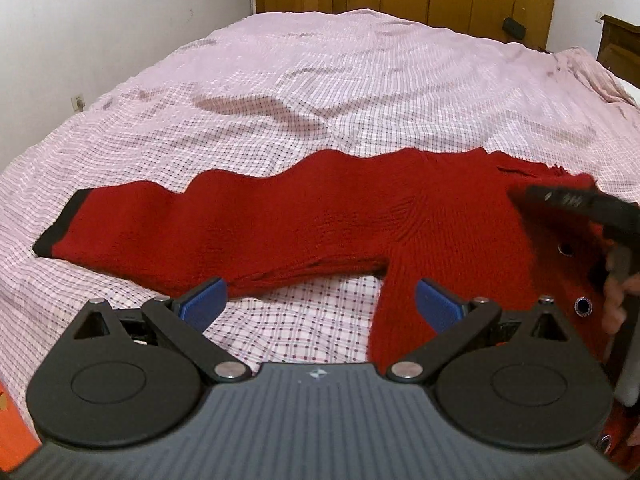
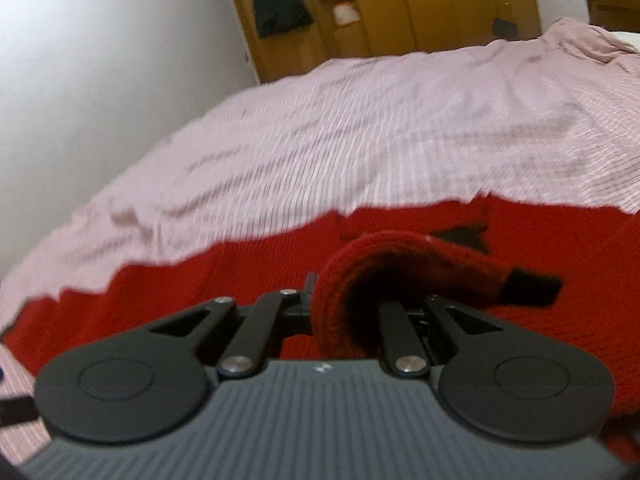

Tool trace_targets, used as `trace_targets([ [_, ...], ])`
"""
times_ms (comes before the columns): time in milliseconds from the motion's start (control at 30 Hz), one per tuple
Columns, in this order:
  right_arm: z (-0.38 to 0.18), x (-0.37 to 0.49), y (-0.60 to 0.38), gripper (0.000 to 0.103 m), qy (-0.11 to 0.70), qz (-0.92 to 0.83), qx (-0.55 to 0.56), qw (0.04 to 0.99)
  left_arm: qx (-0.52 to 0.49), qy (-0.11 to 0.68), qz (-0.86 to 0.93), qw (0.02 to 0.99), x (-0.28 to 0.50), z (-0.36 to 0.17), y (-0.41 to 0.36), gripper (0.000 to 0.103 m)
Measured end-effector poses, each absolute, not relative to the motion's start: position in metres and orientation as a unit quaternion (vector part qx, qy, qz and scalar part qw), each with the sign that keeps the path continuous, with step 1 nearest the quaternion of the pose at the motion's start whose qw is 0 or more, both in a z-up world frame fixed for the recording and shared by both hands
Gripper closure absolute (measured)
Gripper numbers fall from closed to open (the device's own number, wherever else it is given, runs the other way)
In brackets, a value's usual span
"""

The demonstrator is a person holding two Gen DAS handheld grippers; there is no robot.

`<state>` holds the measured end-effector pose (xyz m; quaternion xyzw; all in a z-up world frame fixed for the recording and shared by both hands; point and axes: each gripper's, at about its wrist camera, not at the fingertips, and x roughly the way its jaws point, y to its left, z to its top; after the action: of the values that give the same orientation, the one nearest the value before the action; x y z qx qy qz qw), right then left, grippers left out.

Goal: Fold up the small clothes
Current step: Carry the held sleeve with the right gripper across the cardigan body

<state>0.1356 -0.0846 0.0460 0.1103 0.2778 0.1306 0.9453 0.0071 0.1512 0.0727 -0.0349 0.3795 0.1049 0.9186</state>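
Closest in the left wrist view, the left tool (image 1: 320, 300) hovers with its blue pads (image 1: 202, 300) spread wide apart and nothing between them, poised over a bare patch of the checked bedspread (image 1: 304, 328). Just past the pads lies the red sweater (image 1: 300, 220), spread flat on the bed; its left sleeve stretches out toward the left and ends in a black cuff (image 1: 60, 220). The body of the sweater runs down the right side of this view, where metal-ringed eyelets (image 1: 582, 306) show in the knit. The right tool (image 1: 576, 204) enters there from the right edge, blurred, over the sweater's shoulder area.

In the right wrist view, the right tool (image 2: 352, 304) is closed on a bunched fold of the red sweater (image 2: 400, 264), lifted clear of the flat knit beneath; the fabric wraps over and hides the fingertips. A black cuff (image 2: 532, 288) trails to the right of that fold.

Beyond the sweater the pink bedspread (image 2: 360, 140) extends to a wooden wardrobe (image 2: 420, 8) against the far wall.
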Motion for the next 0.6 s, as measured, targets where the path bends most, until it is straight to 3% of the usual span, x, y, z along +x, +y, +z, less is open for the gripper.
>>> trace_targets([
  [200,0.039,0.139,-0.087,0.086,0.320,0.132,0.128,0.930,-0.045,0.383,0.098,0.917,0.010,0.067,0.148,0.000],
  [267,0.041,0.133,-0.087,0.072,0.326,0.140,0.134,0.925,-0.043,0.381,0.095,0.919,0.009,0.068,0.146,0.000],
  [367,0.046,0.127,-0.089,0.041,0.333,0.161,0.155,0.916,-0.039,0.380,0.093,0.920,0.008,0.069,0.143,0.000],
  [400,0.048,0.124,-0.089,0.036,0.336,0.162,0.156,0.915,-0.039,0.379,0.093,0.920,0.008,0.070,0.142,0.000],
  [600,0.059,0.091,-0.095,0.035,0.352,0.156,0.175,0.906,-0.040,0.372,0.091,0.923,0.005,0.078,0.138,0.000],
])
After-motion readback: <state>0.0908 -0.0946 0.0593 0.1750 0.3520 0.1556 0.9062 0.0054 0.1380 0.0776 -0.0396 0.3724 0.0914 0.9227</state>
